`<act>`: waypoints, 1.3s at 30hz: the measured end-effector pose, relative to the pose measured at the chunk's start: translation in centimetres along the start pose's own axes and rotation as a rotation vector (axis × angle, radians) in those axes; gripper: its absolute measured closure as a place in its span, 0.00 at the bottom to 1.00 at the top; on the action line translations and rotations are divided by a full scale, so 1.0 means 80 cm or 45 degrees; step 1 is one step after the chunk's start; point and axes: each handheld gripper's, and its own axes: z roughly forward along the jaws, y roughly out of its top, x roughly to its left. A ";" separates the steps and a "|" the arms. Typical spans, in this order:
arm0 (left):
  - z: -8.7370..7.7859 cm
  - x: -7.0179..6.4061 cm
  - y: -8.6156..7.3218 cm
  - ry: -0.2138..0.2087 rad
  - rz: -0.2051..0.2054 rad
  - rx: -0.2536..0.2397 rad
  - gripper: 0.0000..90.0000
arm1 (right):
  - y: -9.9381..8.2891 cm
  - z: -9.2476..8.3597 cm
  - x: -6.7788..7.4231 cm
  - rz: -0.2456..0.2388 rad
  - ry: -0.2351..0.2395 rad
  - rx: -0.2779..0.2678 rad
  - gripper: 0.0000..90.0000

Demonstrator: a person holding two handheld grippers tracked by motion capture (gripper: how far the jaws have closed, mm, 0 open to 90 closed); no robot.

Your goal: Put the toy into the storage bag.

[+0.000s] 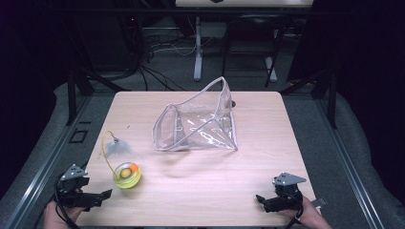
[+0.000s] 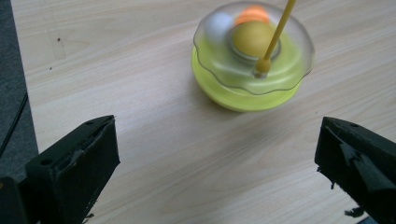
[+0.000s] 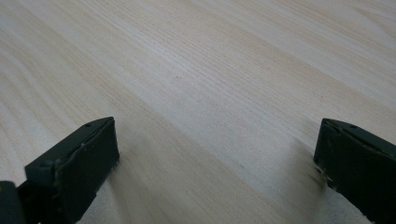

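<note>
Jaws wide on both the left gripper (image 1: pixel 98 196) and right gripper (image 1: pixel 262 200), holding nothing; yellow toy (image 1: pixel 127 175) untouched near left; clear pouch (image 1: pixel 200 125) waits farther off; everything left, I'd say.

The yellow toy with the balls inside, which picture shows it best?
The left gripper view: the yellow toy is big and close, its balls clear. The high view shows it small, near the left tongs.

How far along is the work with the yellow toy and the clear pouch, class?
Done: nothing visible; the yellow toy sits on the table, apart from the clear pouch, which stands open. In hand: nothing; the left gripper is open near the toy, the right gripper open over bare wood. Left: likely grasping and moving the toy.
</note>
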 end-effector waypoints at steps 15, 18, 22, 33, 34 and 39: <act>-0.011 -0.004 0.015 -0.046 -0.006 -0.098 0.00 | 0.000 0.000 0.000 -0.002 -0.002 0.003 0.00; -0.017 -0.006 0.025 -0.052 -0.005 -0.135 0.00 | 0.000 0.000 0.000 -0.002 0.000 0.005 0.00; -0.019 -0.010 0.035 -0.055 0.005 -0.150 0.00 | 0.000 0.000 0.000 0.004 -0.002 0.001 0.00; -0.034 -0.019 0.065 -0.074 0.014 -0.194 0.02 | -0.001 -0.001 0.000 0.001 -0.007 0.007 0.00; -0.034 -0.019 0.065 -0.074 0.014 -0.194 0.04 | -0.001 -0.001 0.000 0.001 -0.007 0.007 0.00; -0.043 -0.020 0.085 -0.075 0.032 -0.209 0.13 | -0.001 -0.001 0.000 0.000 -0.007 0.007 0.00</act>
